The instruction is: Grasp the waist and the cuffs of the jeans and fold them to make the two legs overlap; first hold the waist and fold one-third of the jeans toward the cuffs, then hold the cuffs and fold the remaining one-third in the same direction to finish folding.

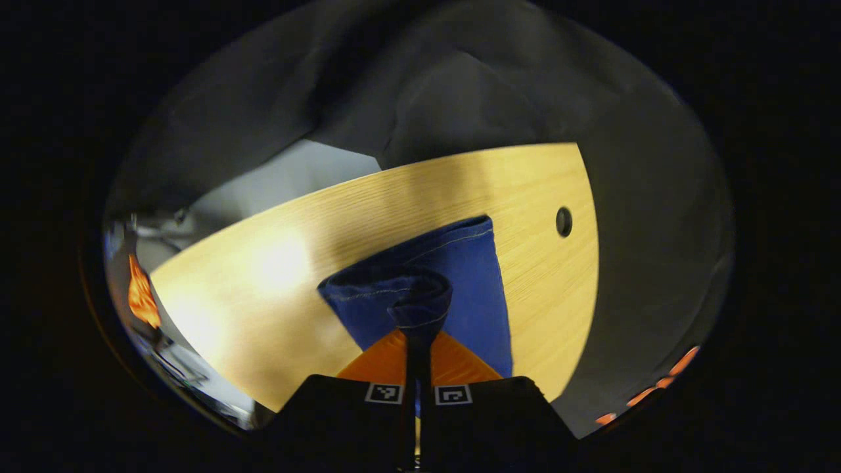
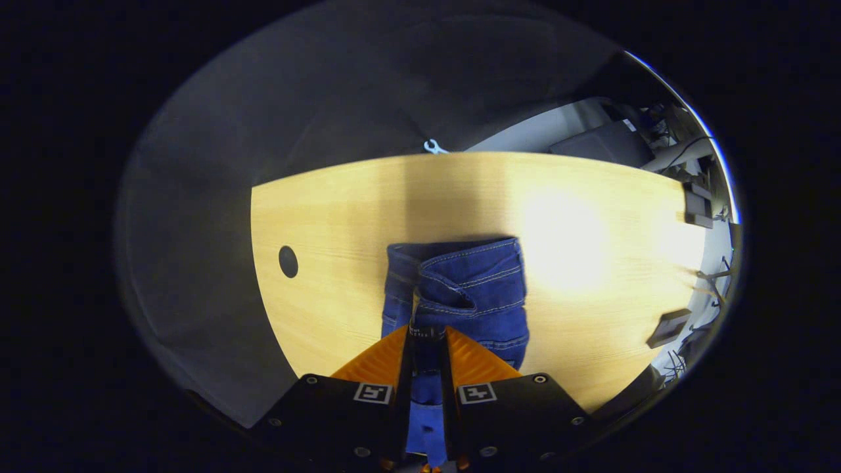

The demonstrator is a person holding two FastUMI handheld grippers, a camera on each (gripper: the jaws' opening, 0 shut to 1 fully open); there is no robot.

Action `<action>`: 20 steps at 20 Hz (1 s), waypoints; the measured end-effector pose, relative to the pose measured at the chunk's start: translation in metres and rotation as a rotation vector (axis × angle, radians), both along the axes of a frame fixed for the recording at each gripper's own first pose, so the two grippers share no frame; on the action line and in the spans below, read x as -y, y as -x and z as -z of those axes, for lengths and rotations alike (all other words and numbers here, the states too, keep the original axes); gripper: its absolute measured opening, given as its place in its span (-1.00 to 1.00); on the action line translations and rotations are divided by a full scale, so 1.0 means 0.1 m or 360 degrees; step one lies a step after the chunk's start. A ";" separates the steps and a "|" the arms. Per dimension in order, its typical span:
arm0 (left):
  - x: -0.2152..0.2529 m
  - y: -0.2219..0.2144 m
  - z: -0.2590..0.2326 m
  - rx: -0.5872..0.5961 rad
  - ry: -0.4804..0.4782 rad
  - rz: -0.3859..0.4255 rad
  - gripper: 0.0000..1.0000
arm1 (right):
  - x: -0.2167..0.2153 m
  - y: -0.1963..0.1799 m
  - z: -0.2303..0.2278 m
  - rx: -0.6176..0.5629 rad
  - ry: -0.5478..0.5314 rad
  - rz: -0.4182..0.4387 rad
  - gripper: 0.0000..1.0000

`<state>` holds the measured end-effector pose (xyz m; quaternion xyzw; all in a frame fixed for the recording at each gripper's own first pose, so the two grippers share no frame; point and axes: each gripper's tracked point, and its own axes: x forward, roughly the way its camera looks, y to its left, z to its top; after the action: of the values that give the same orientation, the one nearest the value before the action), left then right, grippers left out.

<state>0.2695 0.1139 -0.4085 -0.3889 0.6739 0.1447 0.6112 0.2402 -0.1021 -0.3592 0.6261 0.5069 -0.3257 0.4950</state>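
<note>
Both grippers, left [image 1: 418,328] and right [image 2: 428,336], have their 2 fingers closed on bunched denim of the jeans [image 2: 470,292], which lie mid-table [image 2: 591,263], short of its far edge.

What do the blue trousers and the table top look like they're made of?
The jeans look like denim: matte, deep blue woven cloth with pale contrast stitching along the seams, and it bunches softly where the left gripper and right gripper pinch it. The table looks like light wood or a wood-look laminate: fine straight grain and a smooth, slightly glossy surface throwing back a bright glare.
</note>
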 end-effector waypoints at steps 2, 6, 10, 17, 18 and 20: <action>0.01 -0.17 0.08 0.0055 -0.0068 0.0254 -0.79 | -0.05 -0.18 0.08 0.0021 -0.0007 -0.0007 -0.54; -0.27 -0.55 0.21 0.0213 -0.0272 0.0541 0.09 | -0.08 -0.56 -0.03 0.0210 -0.0017 0.0034 -0.49; -0.45 -0.88 0.02 0.0440 -0.0421 0.0789 0.84 | -0.07 -0.71 -0.40 0.0516 0.0099 -0.0122 0.43; -0.20 -1.31 -0.67 0.1171 -0.0572 0.0746 0.94 | 0.01 -0.41 -0.87 0.0814 0.0622 -0.0524 0.67; -0.22 -1.30 -0.76 0.1264 -0.0599 0.0729 0.95 | 0.06 -0.29 -0.85 0.0801 0.0689 -0.0577 0.70; -0.25 -1.25 -1.05 0.1470 -0.0672 0.0703 0.94 | 0.14 -0.10 -0.76 0.0780 0.0797 -0.0660 0.77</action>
<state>0.3942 0.1389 -0.3032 -0.1303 0.3576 -0.0406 0.9238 0.2500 -0.1161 -0.2830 0.4298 0.3945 -0.1733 0.7935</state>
